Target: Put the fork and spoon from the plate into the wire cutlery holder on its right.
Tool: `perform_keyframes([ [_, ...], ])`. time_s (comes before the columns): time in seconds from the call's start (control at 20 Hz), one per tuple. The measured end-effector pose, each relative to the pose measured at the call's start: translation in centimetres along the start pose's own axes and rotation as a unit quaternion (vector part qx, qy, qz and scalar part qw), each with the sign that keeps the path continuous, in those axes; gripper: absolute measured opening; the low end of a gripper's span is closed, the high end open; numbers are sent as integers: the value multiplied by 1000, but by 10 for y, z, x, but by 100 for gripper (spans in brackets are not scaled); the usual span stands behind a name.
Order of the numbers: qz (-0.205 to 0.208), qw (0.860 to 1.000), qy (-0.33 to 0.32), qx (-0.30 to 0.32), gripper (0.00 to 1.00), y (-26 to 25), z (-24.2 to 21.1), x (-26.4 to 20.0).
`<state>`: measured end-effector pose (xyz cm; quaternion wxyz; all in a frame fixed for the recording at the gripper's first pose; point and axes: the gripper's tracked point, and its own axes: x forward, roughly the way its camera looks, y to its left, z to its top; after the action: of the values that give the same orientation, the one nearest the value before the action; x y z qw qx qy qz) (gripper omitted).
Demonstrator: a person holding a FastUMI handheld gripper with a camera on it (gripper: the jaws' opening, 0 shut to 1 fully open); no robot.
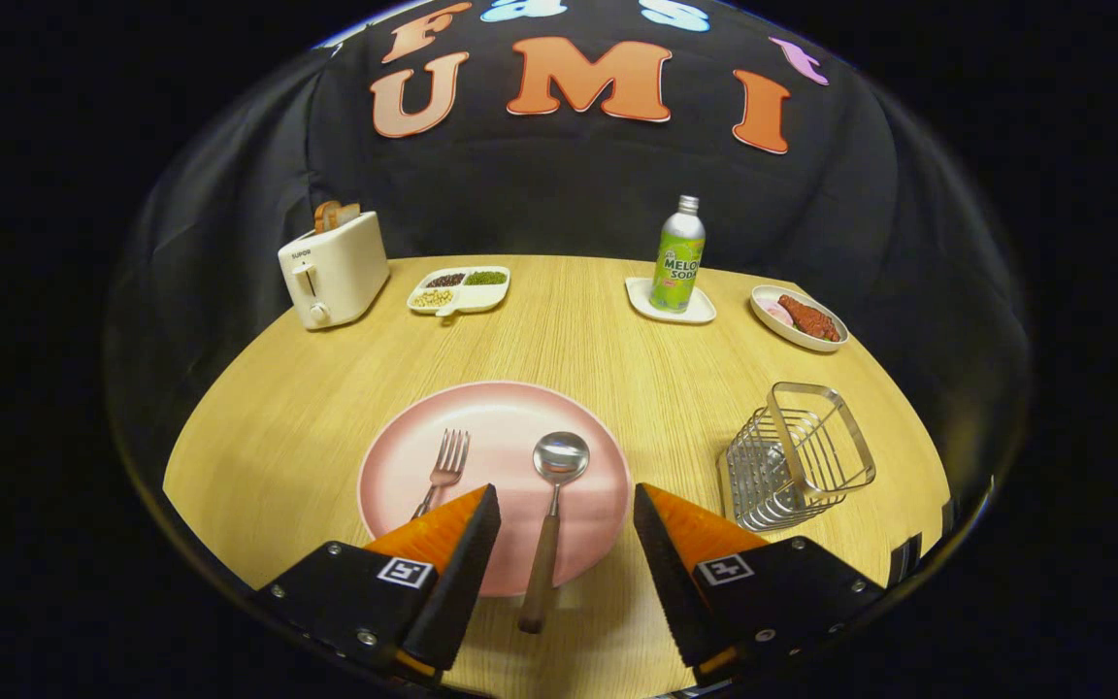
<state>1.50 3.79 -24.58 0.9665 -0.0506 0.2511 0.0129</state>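
A pink plate [481, 427] lies on the wooden table just ahead of my fingers. On it rest a metal fork [446, 464], tines pointing away, and a spoon [553, 505] with a wooden handle that runs off the plate's near rim. My gripper [566, 500] is open, and the spoon's handle lies in the gap between the two fingers without touching either. The fork's handle is hidden behind the left finger. A wire cutlery holder [797, 456] stands right of the plate, beyond the right finger, tilted away as seen here.
Along the table's far side stand a white toaster [333, 269] with bread in it, a divided dish [459, 289] of beans, a soda bottle [678, 257] on a small tray, and an oval dish [799, 317] of food. Bare tabletop surrounds the plate.
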Motion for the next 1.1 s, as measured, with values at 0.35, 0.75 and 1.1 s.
perform_keyframes([
  [0.35, 4, 999, 43, -23, 51, 10, -24, 21],
  [0.75, -6, 997, 76, -29, 21, 10, -39, 33],
  [1.1, 2, 996, 89, 23, 5, 3, -26, 20],
])
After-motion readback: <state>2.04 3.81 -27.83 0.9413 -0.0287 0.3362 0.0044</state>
